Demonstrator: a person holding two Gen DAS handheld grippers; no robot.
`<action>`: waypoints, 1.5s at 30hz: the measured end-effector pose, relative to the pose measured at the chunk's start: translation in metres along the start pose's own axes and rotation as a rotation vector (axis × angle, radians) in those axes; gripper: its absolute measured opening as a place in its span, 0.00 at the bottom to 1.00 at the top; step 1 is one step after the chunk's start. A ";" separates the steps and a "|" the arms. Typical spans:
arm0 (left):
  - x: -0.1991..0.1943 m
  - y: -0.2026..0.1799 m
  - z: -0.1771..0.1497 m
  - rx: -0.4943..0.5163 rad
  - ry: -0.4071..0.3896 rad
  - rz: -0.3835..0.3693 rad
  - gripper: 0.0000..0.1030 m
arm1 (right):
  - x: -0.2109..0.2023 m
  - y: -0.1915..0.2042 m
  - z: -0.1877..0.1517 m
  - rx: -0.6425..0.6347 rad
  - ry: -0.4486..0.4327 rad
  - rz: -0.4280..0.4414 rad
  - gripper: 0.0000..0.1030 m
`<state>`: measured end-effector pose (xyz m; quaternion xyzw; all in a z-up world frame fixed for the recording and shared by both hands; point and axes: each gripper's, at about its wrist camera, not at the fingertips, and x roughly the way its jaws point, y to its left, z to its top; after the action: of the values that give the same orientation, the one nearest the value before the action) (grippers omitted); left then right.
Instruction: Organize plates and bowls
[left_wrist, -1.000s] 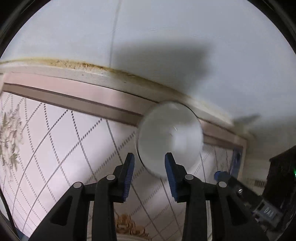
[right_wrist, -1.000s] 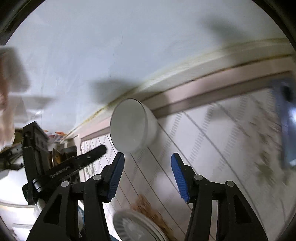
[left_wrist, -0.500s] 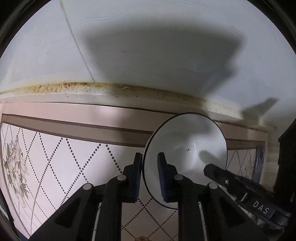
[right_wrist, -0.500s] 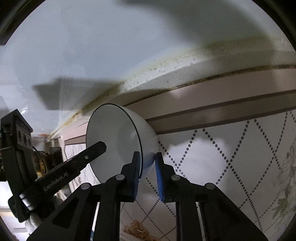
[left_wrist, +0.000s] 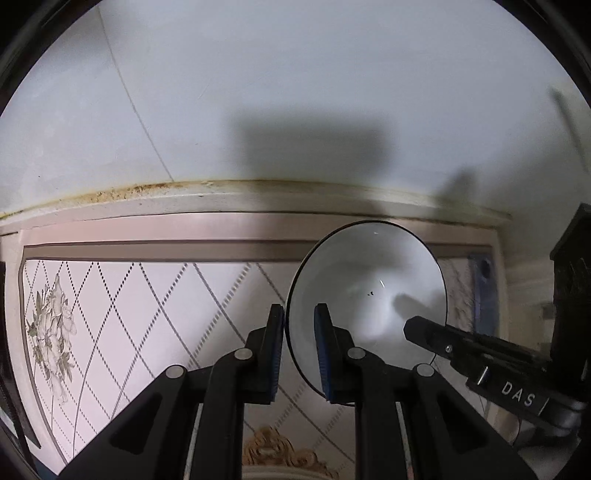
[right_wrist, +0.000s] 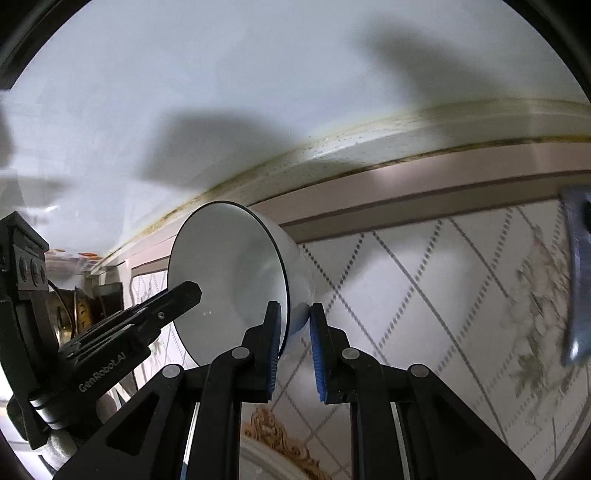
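Nearest, the left gripper (left_wrist: 299, 350) and the right gripper (right_wrist: 293, 347) have their fingers clamped on opposite rims of one white bowl (left_wrist: 369, 295), held tilted above the patterned bench (left_wrist: 147, 314); uneven pulling could slip or crack it; beyond, a blue object (right_wrist: 578, 273) and the stained wall edge (left_wrist: 221, 192) crowd the path.
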<state>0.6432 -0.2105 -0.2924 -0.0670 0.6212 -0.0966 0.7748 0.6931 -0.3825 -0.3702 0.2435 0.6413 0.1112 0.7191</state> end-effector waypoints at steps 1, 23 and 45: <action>-0.006 -0.003 -0.004 0.007 -0.004 -0.008 0.14 | -0.010 0.000 -0.006 0.001 -0.011 0.002 0.17; -0.058 -0.130 -0.186 0.319 0.086 -0.147 0.14 | -0.183 -0.096 -0.243 0.102 -0.127 -0.084 0.17; -0.010 -0.137 -0.231 0.359 0.162 -0.041 0.14 | -0.125 -0.143 -0.290 0.172 -0.019 -0.116 0.17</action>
<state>0.4070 -0.3375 -0.3027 0.0676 0.6530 -0.2269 0.7194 0.3692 -0.5036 -0.3493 0.2680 0.6546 0.0116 0.7068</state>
